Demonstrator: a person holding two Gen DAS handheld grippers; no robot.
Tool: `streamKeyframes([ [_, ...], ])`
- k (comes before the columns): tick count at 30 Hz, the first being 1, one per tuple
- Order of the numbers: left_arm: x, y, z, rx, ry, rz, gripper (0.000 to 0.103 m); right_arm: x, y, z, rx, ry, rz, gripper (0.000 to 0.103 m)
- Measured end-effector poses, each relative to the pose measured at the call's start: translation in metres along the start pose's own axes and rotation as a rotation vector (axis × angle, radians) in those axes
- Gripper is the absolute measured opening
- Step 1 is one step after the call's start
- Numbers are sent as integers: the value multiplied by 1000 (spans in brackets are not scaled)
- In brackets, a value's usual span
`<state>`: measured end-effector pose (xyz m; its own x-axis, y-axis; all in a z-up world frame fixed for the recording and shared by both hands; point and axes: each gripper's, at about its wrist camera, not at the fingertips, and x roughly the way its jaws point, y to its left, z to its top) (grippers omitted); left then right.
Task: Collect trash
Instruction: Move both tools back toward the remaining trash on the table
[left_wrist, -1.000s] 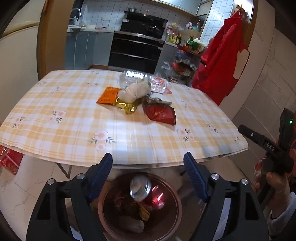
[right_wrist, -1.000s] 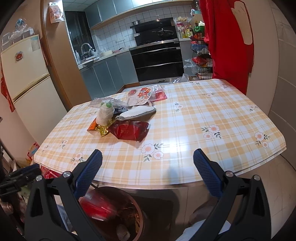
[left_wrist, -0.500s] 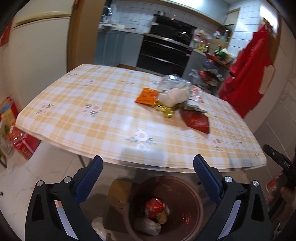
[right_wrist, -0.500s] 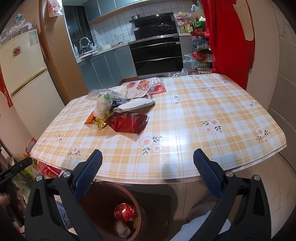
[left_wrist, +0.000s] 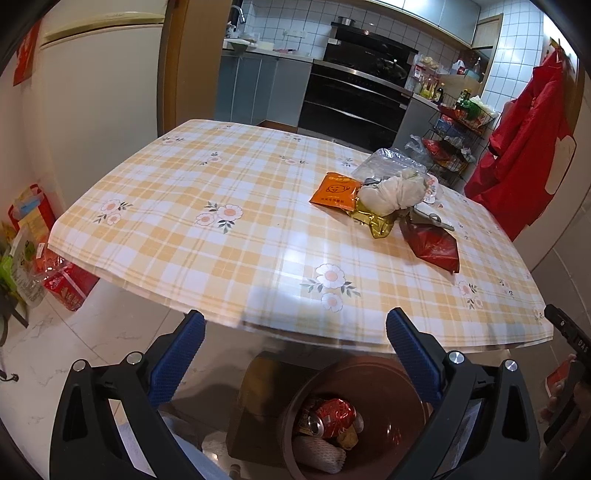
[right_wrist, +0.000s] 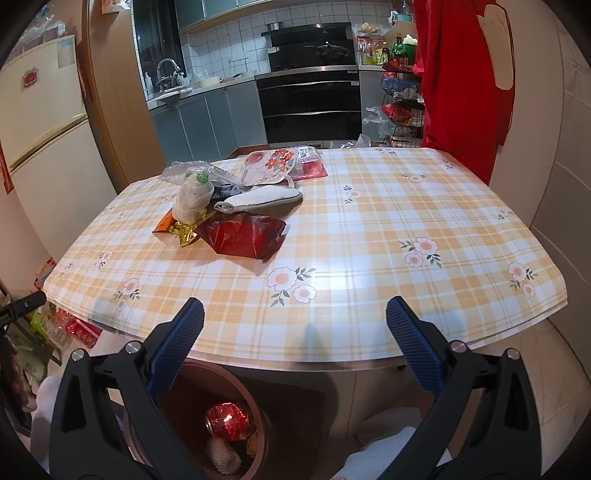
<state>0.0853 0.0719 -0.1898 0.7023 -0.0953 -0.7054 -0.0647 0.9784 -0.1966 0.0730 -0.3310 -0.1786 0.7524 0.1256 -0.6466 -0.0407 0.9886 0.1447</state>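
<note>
A pile of trash lies on the checked table: an orange packet, a white wad, a gold wrapper, a red bag and clear plastic. In the right wrist view the red bag, a white mitt-like item and a flowered packet show. A brown bin under the table's near edge holds a crushed red can and other trash. My left gripper and right gripper are open and empty, above the bin.
A fridge stands left of the table. Bags lie on the floor at the left. A red garment hangs at the right beside a wire rack. Kitchen cabinets and an oven are behind the table.
A can fell from my left gripper into the bin and lies there now. Both grippers rose and pulled back, and the left one opened wider.
</note>
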Motion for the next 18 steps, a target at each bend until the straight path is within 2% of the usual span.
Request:
streamKeyframes([
  [4,7,-15,10,42,-11,-25,96,10,-2,2,15,22,10,97],
  [10,26,-51,32,169,-8,-72,96,23,-3,9,20,36,6,97],
  [18,60,-81,65,259,-5,-145,96,51,-9,40,22,51,14,97],
])
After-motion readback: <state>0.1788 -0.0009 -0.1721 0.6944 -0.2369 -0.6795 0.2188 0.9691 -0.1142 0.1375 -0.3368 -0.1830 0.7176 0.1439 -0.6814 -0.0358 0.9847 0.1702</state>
